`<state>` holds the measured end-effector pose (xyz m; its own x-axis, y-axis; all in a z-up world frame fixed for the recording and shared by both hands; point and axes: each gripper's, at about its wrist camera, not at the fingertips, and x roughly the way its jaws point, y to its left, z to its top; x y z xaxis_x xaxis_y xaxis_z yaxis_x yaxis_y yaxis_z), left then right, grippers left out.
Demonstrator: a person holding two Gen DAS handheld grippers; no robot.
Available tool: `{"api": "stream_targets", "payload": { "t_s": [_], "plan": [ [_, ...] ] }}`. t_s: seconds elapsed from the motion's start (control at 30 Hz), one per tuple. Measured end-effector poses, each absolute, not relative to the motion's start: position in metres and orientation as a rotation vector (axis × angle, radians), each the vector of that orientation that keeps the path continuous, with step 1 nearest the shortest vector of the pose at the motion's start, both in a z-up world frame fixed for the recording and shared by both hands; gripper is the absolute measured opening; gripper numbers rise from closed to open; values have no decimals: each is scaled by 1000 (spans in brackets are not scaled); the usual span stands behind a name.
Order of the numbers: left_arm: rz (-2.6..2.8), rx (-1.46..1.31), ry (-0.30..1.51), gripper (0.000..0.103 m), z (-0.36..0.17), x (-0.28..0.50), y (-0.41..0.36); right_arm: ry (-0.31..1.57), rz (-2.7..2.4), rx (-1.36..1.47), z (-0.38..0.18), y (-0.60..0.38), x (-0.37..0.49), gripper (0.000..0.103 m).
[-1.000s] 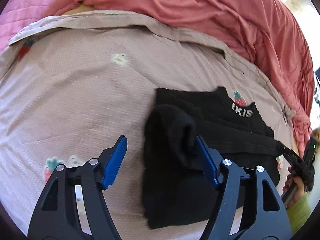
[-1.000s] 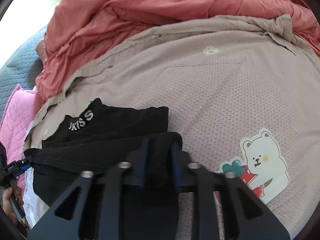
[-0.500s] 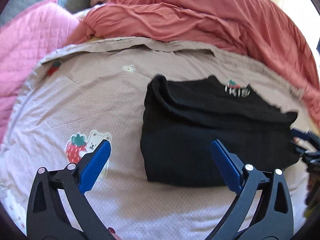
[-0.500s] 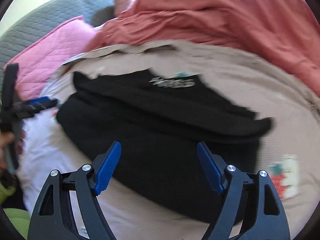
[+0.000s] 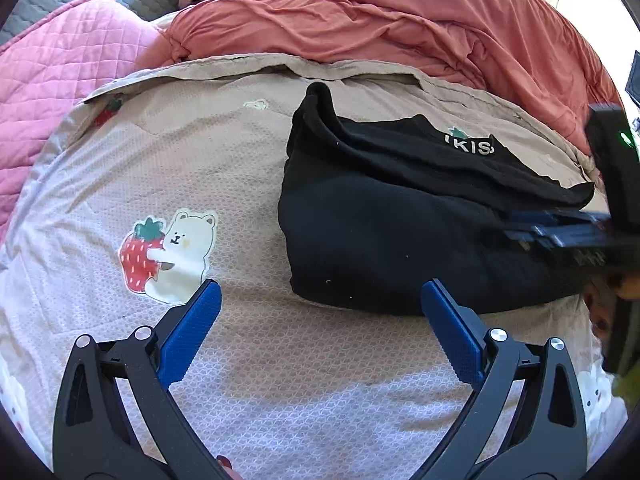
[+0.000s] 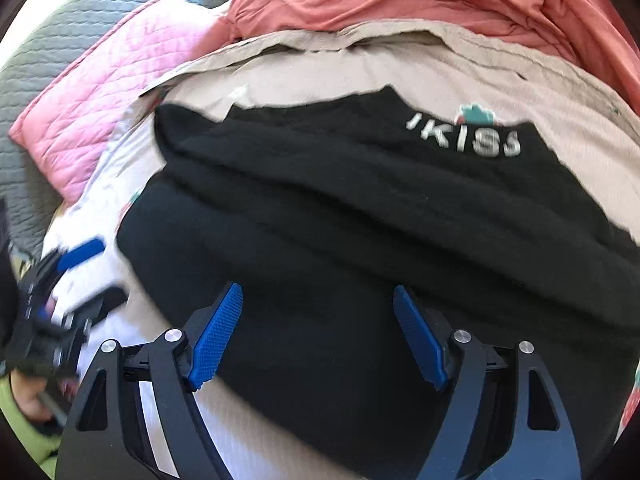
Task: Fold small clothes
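Observation:
A black garment (image 5: 392, 232) with white "IKIS" lettering lies folded on a beige printed sheet (image 5: 200, 152). It fills the right wrist view (image 6: 360, 220). My left gripper (image 5: 320, 300) is open and empty, just in front of the garment's near left corner. My right gripper (image 6: 318, 316) is open and empty, low over the garment's near edge. The right gripper also shows at the right edge of the left wrist view (image 5: 560, 232). The left gripper shows blurred at the left of the right wrist view (image 6: 76, 264).
An orange-red duvet (image 5: 400, 20) is bunched along the far side. A pink quilted cover (image 5: 60, 60) and a grey quilted one (image 6: 60, 40) lie at the far left. A bear-and-strawberry print (image 5: 168, 252) marks the sheet left of the garment.
Both grippers have let go of the black garment and drawn back from it. The right gripper was shut on a fold one second ago and now stands open.

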<state>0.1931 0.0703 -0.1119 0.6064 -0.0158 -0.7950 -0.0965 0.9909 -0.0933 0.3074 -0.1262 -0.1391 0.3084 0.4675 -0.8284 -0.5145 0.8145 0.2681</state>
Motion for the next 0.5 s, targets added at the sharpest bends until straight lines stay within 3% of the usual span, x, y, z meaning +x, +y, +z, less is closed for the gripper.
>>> {"api": "stream_targets", "payload": {
  "t_s": [0.33,0.5],
  "plan": [
    [-29,-108,892,94,-113,194,58,953,487,-27,-90,-124,395,77],
    [-44,-89,885,94,-112,194,53,896,553,13,-69,-133,382,77]
  ]
}}
